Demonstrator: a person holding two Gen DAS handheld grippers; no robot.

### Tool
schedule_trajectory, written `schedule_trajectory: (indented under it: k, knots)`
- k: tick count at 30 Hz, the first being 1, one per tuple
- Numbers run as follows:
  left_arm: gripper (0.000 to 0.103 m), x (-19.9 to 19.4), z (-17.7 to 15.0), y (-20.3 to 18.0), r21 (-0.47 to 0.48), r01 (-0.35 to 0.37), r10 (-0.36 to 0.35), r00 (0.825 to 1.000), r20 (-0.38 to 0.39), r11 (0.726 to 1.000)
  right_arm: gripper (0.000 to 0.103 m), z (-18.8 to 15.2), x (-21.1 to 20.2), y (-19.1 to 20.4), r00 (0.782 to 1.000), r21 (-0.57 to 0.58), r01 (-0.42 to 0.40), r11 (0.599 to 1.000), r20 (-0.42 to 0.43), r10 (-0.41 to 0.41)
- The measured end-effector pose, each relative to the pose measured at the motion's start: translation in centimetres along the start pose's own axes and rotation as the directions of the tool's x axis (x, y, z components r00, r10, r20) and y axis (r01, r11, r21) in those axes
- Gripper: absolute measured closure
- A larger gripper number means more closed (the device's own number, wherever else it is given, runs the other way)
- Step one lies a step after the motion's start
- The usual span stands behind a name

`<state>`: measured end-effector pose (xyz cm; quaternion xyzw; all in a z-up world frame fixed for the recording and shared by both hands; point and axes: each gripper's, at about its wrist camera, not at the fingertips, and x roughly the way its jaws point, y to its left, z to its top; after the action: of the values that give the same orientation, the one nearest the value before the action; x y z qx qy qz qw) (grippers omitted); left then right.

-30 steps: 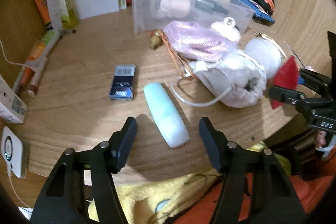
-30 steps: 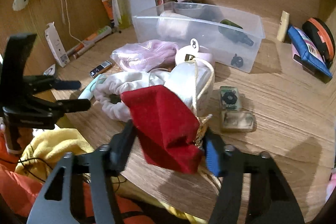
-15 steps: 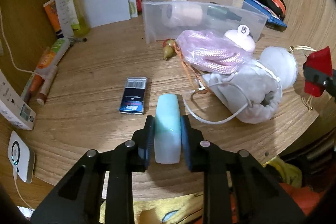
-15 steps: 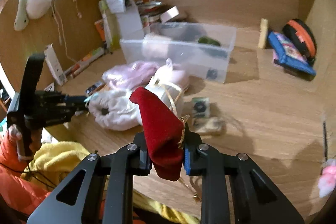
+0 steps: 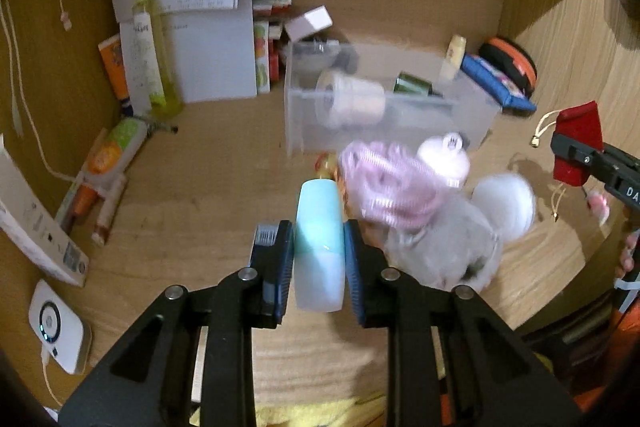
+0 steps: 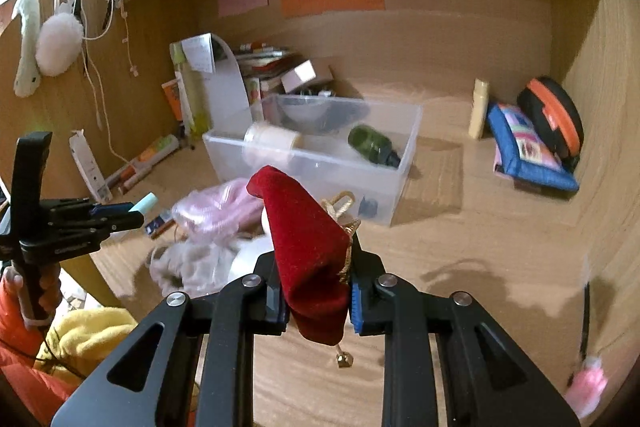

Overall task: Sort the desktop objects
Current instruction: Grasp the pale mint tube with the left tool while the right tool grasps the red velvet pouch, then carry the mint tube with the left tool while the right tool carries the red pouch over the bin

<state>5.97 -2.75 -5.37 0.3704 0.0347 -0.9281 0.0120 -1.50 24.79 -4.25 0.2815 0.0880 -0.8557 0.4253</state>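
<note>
Both grabs are made: the left gripper (image 5: 319,259) is clamped on the blue tube (image 5: 319,247), the right gripper (image 6: 318,301) pinches the red pouch (image 6: 308,251), and each item hangs clear above the desk (image 6: 460,227). Next, I'd say, carry both over the bin (image 6: 408,143) and release. Count: one tube, one pouch, one bin holding a spool (image 6: 272,141) and a green bottle (image 6: 372,145).

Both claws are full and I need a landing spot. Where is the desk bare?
Bare wood lies right of the clear bin, reaching the blue pouch, and left of the pink rope toward the tubes. In front of the bin the rope and the white cloth bag crowd together.
</note>
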Motion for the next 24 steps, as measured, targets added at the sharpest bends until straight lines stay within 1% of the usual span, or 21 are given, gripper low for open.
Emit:
schedule_trajectory:
  k: [4,9,15,24]
  knots:
    - [0.079,-0.1,1.8,-0.3,0.003,0.012,-0.012,0.999,0.043,1.000,0.083,1.7,0.6,-0.5,1.000,-0.010,0.004,1.000,0.022,-0.004]
    - [0.079,0.3,4.2,-0.6,0.009,0.035,-0.035,0.996,0.088,0.999,0.083,3.6,2.0,-1.9,0.999,0.021,0.003,1.000,0.033,-0.003]
    - [0.079,1.0,6.4,-0.8,0.012,0.079,-0.079,0.991,0.103,0.997,0.083,5.9,3.6,-3.1,0.999,0.028,-0.009,1.000,0.041,0.007]
    - [0.079,3.6,10.3,-1.3,0.032,0.110,-0.113,0.988,0.103,0.993,0.083,9.2,6.6,-4.3,0.999,0.036,-0.030,0.999,0.042,0.028]
